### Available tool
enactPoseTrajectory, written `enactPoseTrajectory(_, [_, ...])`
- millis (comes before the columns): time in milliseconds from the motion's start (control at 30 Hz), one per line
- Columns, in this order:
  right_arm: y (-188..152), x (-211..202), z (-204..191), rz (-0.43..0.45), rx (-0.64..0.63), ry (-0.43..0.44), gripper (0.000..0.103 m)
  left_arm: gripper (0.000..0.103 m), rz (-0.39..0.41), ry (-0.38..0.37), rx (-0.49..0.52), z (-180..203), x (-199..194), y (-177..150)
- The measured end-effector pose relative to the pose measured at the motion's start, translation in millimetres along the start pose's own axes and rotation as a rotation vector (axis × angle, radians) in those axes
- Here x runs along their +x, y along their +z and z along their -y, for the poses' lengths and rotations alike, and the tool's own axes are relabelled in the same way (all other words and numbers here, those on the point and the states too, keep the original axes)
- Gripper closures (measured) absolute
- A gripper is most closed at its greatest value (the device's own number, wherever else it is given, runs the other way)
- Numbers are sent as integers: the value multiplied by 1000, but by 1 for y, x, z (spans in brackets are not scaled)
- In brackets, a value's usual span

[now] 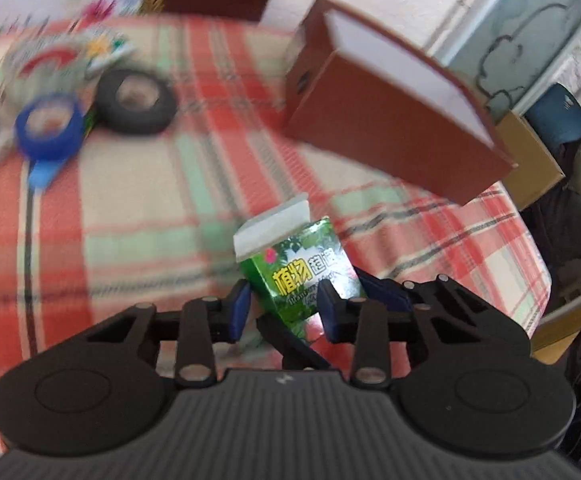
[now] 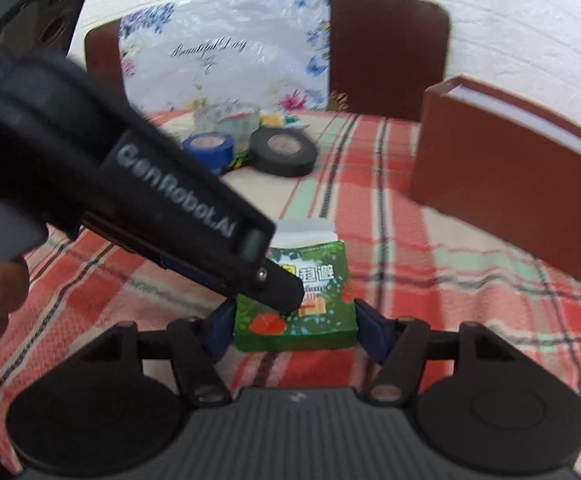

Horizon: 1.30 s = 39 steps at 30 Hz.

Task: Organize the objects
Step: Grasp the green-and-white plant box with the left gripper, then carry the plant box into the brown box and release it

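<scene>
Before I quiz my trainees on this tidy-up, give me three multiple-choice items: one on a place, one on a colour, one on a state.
1. Where is the green box? A on a shelf; B held by the right gripper; C on the floor.
2. What colour is the roll beside the black roll? A blue; B yellow; C white.
3. The box's white flap is: A taped shut; B torn off; C open.
Key: B, its pads press both sides; A, the blue roll sits just left of it; C, it stands out past the box top.
</scene>
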State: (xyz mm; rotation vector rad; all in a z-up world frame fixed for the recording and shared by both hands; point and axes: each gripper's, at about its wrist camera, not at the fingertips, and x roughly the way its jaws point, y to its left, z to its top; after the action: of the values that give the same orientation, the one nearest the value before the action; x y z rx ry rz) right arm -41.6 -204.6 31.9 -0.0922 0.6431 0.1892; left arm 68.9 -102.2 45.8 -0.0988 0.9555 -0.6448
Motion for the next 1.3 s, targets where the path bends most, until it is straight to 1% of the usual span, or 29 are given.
enactPoseTrajectory(100, [16,-21,19,139,9,-84,42,65,94,-25,115,42,-12,37])
enactPoseTrajectory(167, [32,-34,35,241,0,-169,41,65,148,-35,194,73,-12,61])
enactPoseTrajectory(200, [40,-39,46,283,-5,-214,41,65,163,-37,228,87,-10,73])
enactPoseTrajectory(267, [54,-43,71,334,6,-280,41,65,176,-47,280,114,6,95])
enactPoseTrajectory(367, [68,-39,116,351,66,-345,41,65,164,-61,330,145,42,120])
enactPoseTrajectory(467, [73,-26,158,325,114,-402,40,65,144,-63,362,167,79,133])
enactPoseTrajectory(533, [72,-14,180,302,136,-439,39,64,139,-29,404,180,101,133])
enactPoseTrajectory(567, [72,-6,190,284,147,-451,38,62,137,11,424,185,111,131])
enactPoseTrajectory(600, [72,2,198,260,159,-458,33,59,128,49,432,186,117,130])
enactPoseTrajectory(633, [70,8,205,250,183,-467,24,59,114,66,431,182,119,129])
enactPoseTrajectory(667, [68,6,209,262,219,-461,23,54,113,51,420,175,116,127])
enactPoseTrajectory(700, [66,4,210,266,240,-458,29,52,122,14,404,166,107,124])
enactPoseTrajectory(733, [63,0,207,282,248,-453,28,48,134,-13,393,157,95,120])
enactPoseTrajectory(767, [58,-6,201,310,253,-441,26,48,160,-29,385,148,80,113])
enactPoseTrajectory(800, [53,-12,192,342,258,-427,25,48,195,-35,383,135,61,103])
enactPoseTrajectory(867, [43,-21,166,385,253,-375,25,47,259,-13,385,106,26,79])
enactPoseTrajectory(900, [39,-22,151,387,234,-333,25,45,274,14,371,86,11,64])
enactPoseTrajectory(933, [37,-19,136,369,209,-277,25,44,273,50,346,63,-1,49])
enactPoseTrajectory(1000, [37,-3,106,278,153,-152,26,44,234,158,274,15,-12,21])
enactPoseTrajectory(1100, [44,29,69,129,112,28,30,46,142,323,91,-66,-20,-15])
enactPoseTrajectory(1133, [48,38,54,93,98,61,30,46,130,375,22,-93,-24,-24])
enactPoseTrajectory(1167, [53,48,49,71,79,85,30,47,155,398,-17,-112,-30,-33])
enactPoseTrajectory(1200, [61,59,41,67,56,99,30,48,211,401,-27,-123,-40,-41])
enactPoseTrajectory(1233, [69,64,32,71,36,101,29,48,236,406,-43,-131,-45,-45])
enactPoseTrajectory(1300, [90,81,20,72,19,77,28,47,280,385,-49,-136,-46,-51])
